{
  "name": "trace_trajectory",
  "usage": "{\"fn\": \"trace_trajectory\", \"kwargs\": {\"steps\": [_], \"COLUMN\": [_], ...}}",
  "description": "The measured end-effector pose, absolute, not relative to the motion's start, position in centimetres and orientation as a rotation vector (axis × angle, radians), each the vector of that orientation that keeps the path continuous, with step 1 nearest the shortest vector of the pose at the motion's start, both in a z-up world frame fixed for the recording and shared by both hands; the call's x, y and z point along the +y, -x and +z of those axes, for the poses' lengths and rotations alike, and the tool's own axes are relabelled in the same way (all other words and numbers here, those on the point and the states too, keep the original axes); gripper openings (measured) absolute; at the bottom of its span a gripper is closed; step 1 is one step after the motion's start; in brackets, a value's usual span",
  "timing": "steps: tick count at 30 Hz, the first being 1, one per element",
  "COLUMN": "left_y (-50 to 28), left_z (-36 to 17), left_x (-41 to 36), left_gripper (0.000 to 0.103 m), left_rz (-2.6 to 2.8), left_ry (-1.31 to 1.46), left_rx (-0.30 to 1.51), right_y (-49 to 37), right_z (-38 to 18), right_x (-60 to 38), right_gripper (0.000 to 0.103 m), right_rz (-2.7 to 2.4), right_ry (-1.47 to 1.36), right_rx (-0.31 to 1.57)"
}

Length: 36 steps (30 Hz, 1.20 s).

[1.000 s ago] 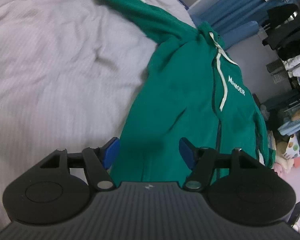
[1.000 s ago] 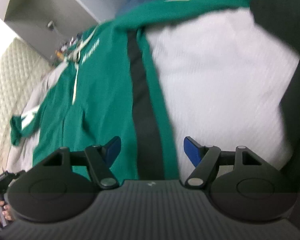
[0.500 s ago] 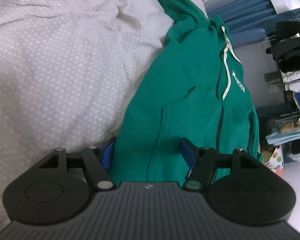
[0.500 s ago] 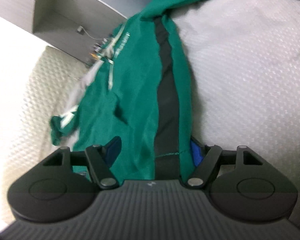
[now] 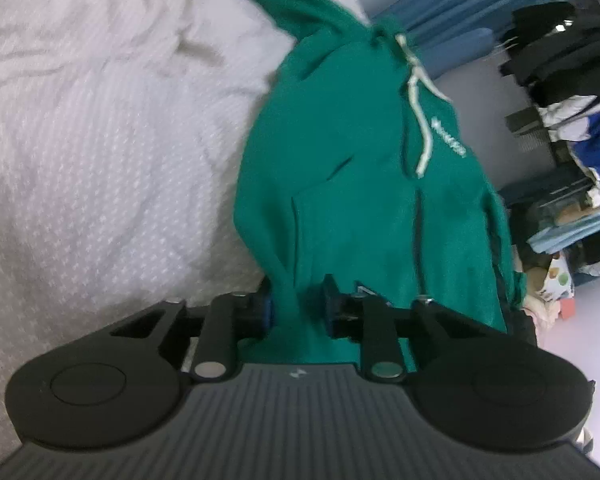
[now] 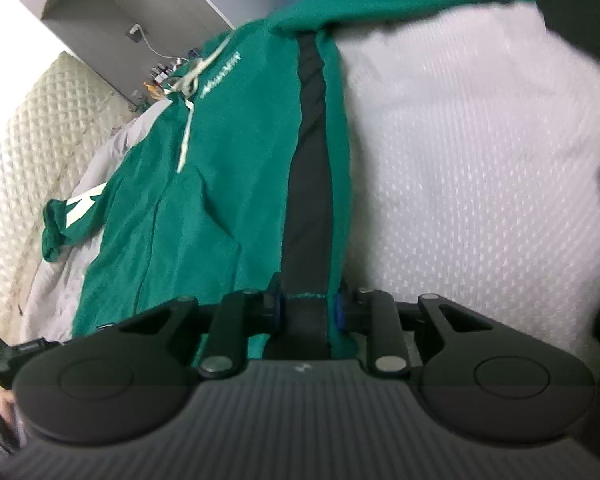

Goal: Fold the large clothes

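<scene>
A green zip hoodie (image 5: 364, 184) with white drawstrings and white chest lettering lies on a white bedspread (image 5: 112, 152). My left gripper (image 5: 298, 308) is closing, its blue pads pinching a bunched fold of the hem at one bottom corner. In the right wrist view the same hoodie (image 6: 228, 168) shows a dark side stripe (image 6: 308, 184). My right gripper (image 6: 308, 308) is closing too, its pads squeezing the hem where the stripe ends. One sleeve (image 6: 66, 220) with a white mark lies out to the left.
A rack of dark and blue clothes (image 5: 568, 80) and blue curtains (image 5: 432, 28) stand beyond the bed. A quilted headboard (image 6: 24, 152) and a grey cabinet (image 6: 148, 4) lie past the hoodie in the right wrist view. A dark shape (image 6: 580, 12) fills the upper right.
Both grippers went from wide open over the hem to closed on it. The fabric now bunches between each pair of pads and the hem has lifted slightly.
</scene>
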<state>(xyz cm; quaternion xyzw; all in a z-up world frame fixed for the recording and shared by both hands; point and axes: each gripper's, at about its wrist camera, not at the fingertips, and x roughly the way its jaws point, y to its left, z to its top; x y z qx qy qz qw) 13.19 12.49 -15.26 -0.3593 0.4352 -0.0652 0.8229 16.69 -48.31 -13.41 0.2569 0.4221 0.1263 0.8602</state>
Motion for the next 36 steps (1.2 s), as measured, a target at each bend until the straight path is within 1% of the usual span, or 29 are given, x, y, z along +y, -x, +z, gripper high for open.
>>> {"fn": "trace_trajectory", "kwargs": {"steps": [3, 4, 5, 8, 17, 21, 26, 28, 30, 31, 32, 33, 34, 35, 36], "left_y": [-11.8, -11.4, -10.9, -9.5, -6.2, -5.1, -5.7, -5.9, -6.0, -5.9, -5.9, -6.0, -6.1, -6.0, -5.9], "left_z": [-13.8, -13.5, -13.1, -12.2, -8.8, -7.7, -8.8, -9.3, -9.5, -9.5, -9.5, -9.3, -9.1, -8.8, -8.4], "left_x": [12.5, 12.6, 12.8, 13.8, 15.5, 15.9, 14.9, 14.6, 14.5, 14.5, 14.6, 14.7, 14.7, 14.8, 14.9], "left_gripper": [0.019, 0.013, 0.01, 0.008, 0.007, 0.007, 0.008, 0.008, 0.011, 0.015, 0.026, 0.034, 0.052, 0.06, 0.06], "left_rz": [-0.14, -0.142, -0.142, -0.131, -0.137, -0.124, -0.08, -0.075, -0.07, -0.058, -0.037, -0.009, 0.02, 0.041, 0.053], "left_ry": [0.735, 0.735, 0.743, 0.772, 0.806, 0.782, 0.715, 0.704, 0.698, 0.699, 0.696, 0.677, 0.654, 0.638, 0.625], "left_rx": [0.879, 0.869, 0.859, 0.832, 0.824, 0.851, 0.931, 0.949, 0.957, 0.964, 0.971, 0.983, 0.981, 0.966, 0.95], "right_y": [-16.2, -16.0, -15.6, -14.5, -11.9, -11.4, -12.1, -12.3, -12.3, -12.2, -12.2, -12.2, -12.1, -12.1, -12.0], "right_z": [-11.9, -11.3, -10.7, -9.0, -4.4, -5.0, -7.8, -8.3, -8.3, -8.2, -8.0, -7.7, -7.5, -7.2, -6.8], "right_x": [-48.1, -48.1, -48.1, -48.1, -48.8, -48.8, -49.0, -49.3, -49.6, -49.6, -49.5, -49.4, -49.4, -49.4, -49.4], "right_gripper": [0.024, 0.023, 0.023, 0.022, 0.021, 0.021, 0.022, 0.023, 0.025, 0.028, 0.03, 0.032, 0.039, 0.051, 0.056], "right_rz": [0.275, 0.28, 0.285, 0.308, 0.323, 0.327, 0.314, 0.319, 0.321, 0.322, 0.315, 0.303, 0.288, 0.267, 0.25], "right_ry": [-0.511, -0.504, -0.497, -0.475, -0.417, -0.416, -0.461, -0.486, -0.52, -0.522, -0.513, -0.507, -0.508, -0.512, -0.506], "right_rx": [0.861, 0.853, 0.845, 0.82, 0.782, 0.829, 0.932, 0.942, 0.943, 0.945, 0.946, 0.944, 0.945, 0.946, 0.939]}}
